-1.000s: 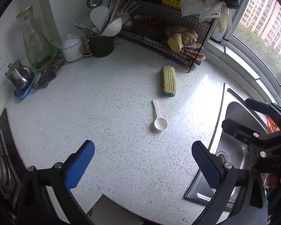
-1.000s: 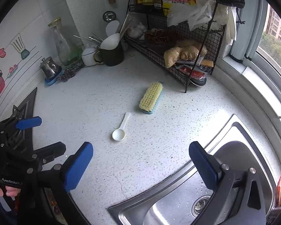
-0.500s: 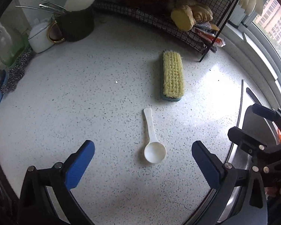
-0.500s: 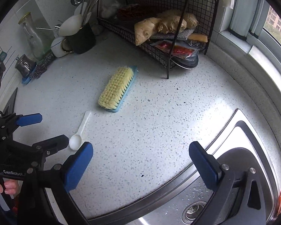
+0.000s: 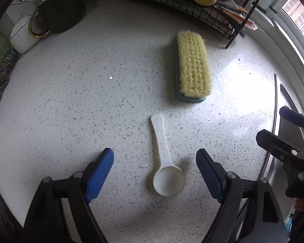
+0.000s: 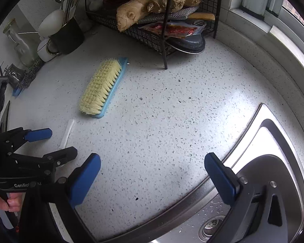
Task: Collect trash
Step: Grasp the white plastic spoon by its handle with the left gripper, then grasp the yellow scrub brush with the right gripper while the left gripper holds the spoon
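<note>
White scoop [image 5: 168, 168] framed by the left gripper [image 5: 155, 162] on open countertop [image 5: 71, 105].

Its jaws, just narrowed, are held clear of the scoop bowl. The right gripper [image 6: 152, 162] is spread empty above the sink [image 6: 269, 141] rim; the brush [image 5: 192, 68] lies beyond.

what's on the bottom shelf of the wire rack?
On the wire rack: ginger roots, a grater with a wooden handle beneath them, and red packets. A dark lid sits lower. The shelf's back is covered.
</note>
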{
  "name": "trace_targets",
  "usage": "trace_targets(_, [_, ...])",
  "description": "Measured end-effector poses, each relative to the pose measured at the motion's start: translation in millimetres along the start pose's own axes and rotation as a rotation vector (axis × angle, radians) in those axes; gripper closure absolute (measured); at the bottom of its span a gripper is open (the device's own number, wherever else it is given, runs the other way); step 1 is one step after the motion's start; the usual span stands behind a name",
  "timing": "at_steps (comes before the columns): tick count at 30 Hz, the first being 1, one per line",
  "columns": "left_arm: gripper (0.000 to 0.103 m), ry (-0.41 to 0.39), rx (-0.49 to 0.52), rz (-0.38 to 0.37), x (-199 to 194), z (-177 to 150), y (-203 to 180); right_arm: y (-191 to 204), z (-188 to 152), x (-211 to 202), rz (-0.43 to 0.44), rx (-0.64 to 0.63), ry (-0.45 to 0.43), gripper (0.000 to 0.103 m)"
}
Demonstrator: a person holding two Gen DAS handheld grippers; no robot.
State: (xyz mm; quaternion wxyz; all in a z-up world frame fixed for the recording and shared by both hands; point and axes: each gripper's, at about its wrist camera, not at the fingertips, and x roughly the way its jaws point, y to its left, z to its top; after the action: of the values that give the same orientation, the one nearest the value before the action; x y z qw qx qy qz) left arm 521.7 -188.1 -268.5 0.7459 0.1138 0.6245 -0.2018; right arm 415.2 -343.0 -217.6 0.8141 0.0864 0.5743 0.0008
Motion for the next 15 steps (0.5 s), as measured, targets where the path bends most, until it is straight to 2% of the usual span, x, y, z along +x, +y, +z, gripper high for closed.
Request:
trace_targets(2, [0.038,-0.002,0.010,0.011,-2.2,-0.5,-2.5,0.2,2.8,1.5,-0.003,0.005,-0.001,0.001])
trace_targets(6, [0.072,-0.017,0.038,-0.002,-7.3,-0.5,-7.4,2.9,9.2,6.0,-0.004,0.018,-0.001,0.001])
trace_targets(9, [0.088,-0.014,0.036,-0.014,-12.7,-7.7,-0.8,9.9,12.2,8.5,-0.003,0.020,0.002,0.001])
trace_targets(11, [0.093,-0.011,0.016,-0.029,-16.1,-11.7,2.0,14.6,14.4,9.2,0.000,0.013,0.003,0.001])
trace_targets(15, [0.093,-0.020,-0.020,-0.035,-20.1,-21.1,13.0,26.5,18.7,11.0,0.006,-0.006,0.003,0.001])
